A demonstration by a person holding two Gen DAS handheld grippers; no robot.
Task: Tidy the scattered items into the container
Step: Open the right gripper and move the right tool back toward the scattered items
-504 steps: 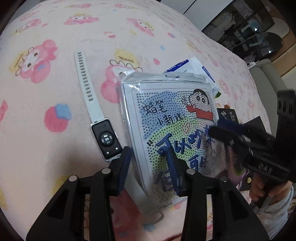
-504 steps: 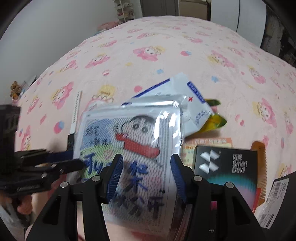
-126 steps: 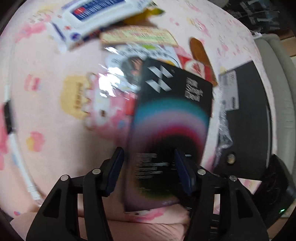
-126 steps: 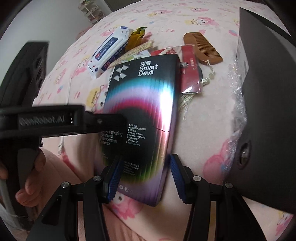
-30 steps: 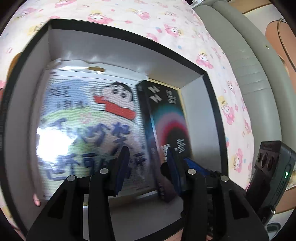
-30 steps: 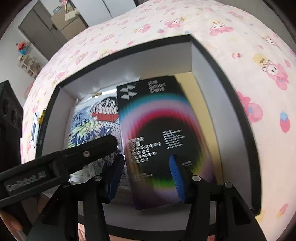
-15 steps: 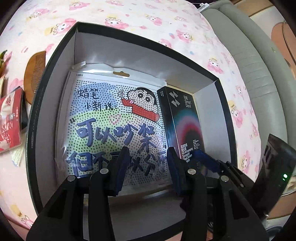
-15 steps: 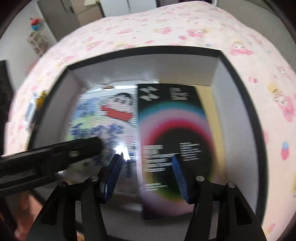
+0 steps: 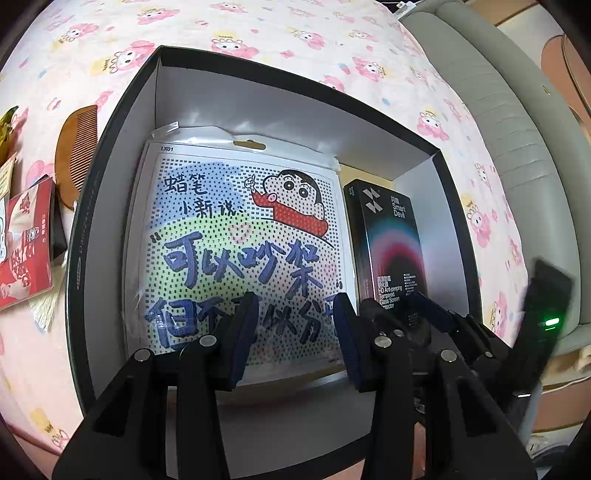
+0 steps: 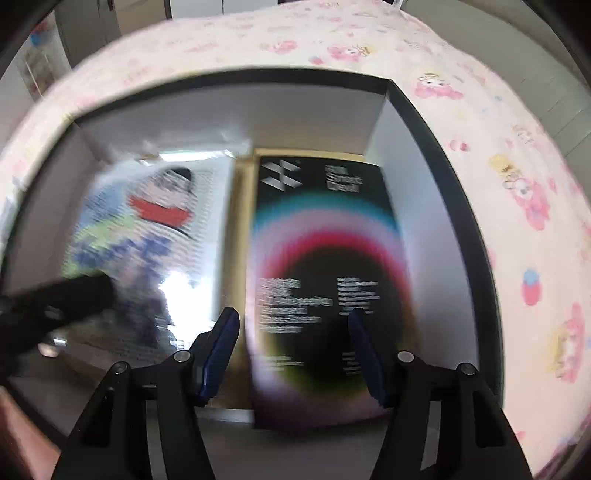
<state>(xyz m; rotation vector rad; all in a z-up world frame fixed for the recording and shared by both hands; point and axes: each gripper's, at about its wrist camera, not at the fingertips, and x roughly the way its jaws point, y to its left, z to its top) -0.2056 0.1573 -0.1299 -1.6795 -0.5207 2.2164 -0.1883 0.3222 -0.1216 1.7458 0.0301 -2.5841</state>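
Box [image 10: 325, 280] lies in container [image 9: 110, 122], light, stiff, slick; grip long edges. Right gripper [image 10: 293, 350] jaws have just been opening, clear of it; left gripper [image 9: 293, 332] jaws apart, empty.

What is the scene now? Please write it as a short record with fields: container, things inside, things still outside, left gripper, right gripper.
container: black box with pale inner walls, standing open on the pink bedsheet
things inside: cartoon packet lying flat at left; black screen protector box beside it at right
things still outside: wooden comb and red packet, left of the box
left gripper: open, nothing between the jaws, over the cartoon packet
right gripper: jaws have just been opening; open over the screen protector box, pads clear of it
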